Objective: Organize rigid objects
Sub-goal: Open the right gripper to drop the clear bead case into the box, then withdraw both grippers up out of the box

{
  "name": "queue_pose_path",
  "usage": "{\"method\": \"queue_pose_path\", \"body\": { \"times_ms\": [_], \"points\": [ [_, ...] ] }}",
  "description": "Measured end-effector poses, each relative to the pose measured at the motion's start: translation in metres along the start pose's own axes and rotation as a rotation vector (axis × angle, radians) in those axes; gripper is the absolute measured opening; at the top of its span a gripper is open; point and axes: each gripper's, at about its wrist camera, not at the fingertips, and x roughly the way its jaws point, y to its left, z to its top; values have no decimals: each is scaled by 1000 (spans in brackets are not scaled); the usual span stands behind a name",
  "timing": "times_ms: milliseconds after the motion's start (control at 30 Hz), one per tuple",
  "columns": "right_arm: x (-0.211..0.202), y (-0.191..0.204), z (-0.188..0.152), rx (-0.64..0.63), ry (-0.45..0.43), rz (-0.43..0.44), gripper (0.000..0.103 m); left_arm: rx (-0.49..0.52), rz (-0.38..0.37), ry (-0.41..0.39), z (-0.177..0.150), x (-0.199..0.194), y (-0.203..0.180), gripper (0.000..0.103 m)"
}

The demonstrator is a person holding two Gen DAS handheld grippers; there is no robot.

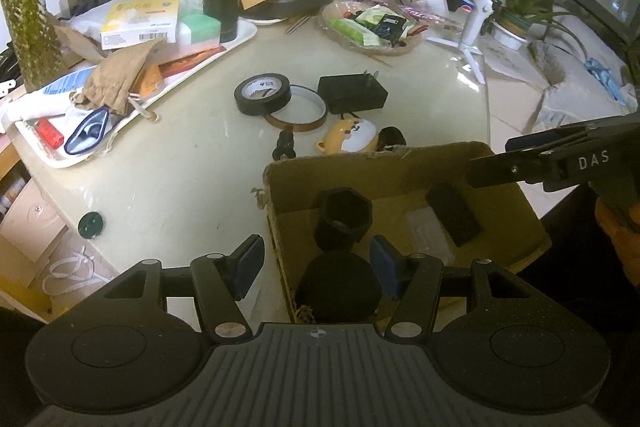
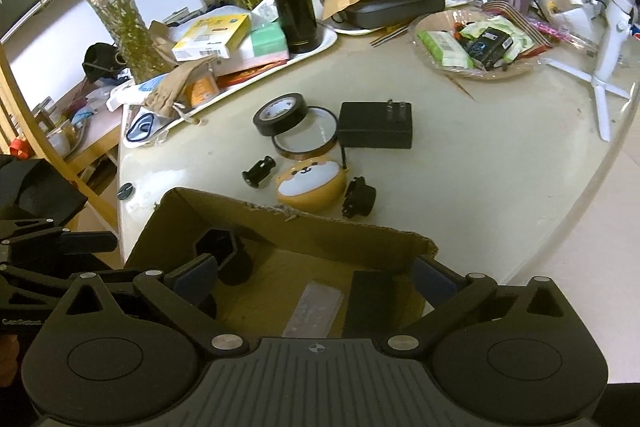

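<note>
Right gripper [image 2: 316, 279] jaws wide apart above cardboard box [image 2: 280, 223], empty; flat black block [image 2: 370, 301] lies on box floor beneath. Left gripper [image 1: 316, 267] half-open, straddling box wall, likely steadying. Tape roll [image 2: 281, 114], adapter [image 2: 374, 130] wait on worktop [image 2: 480, 155].

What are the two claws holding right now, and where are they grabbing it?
The left claw straddles the brown cardboard box at its side wall, though a tight pinch cannot be confirmed. The right claw is wide open above the box, holding nothing.
</note>
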Motion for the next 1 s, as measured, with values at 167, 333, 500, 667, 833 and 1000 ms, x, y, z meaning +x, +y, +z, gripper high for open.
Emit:
{"method": "queue_pose_path", "body": {
  "times_ms": [167,333,500,667,833,1000],
  "points": [
    [4,-9,1,20,1,-8,103,16,0,-14,6,1,-1,58],
    [7,-15,3,26,-2,-6,103,35,2,-30,11,3,-3,58],
    [11,-17,8,15,-6,-6,103,48,-9,-33,15,7,-4,58],
    [17,-21,14,13,-8,-6,99,51,-18,-39,18,11,-5,58],
    [28,-28,22,30,8,2,91,44,-26,-51,19,14,-4,58],
    [43,-34,34,48,36,28,80,41,-31,-57,22,16,-4,58]
  ]
}}
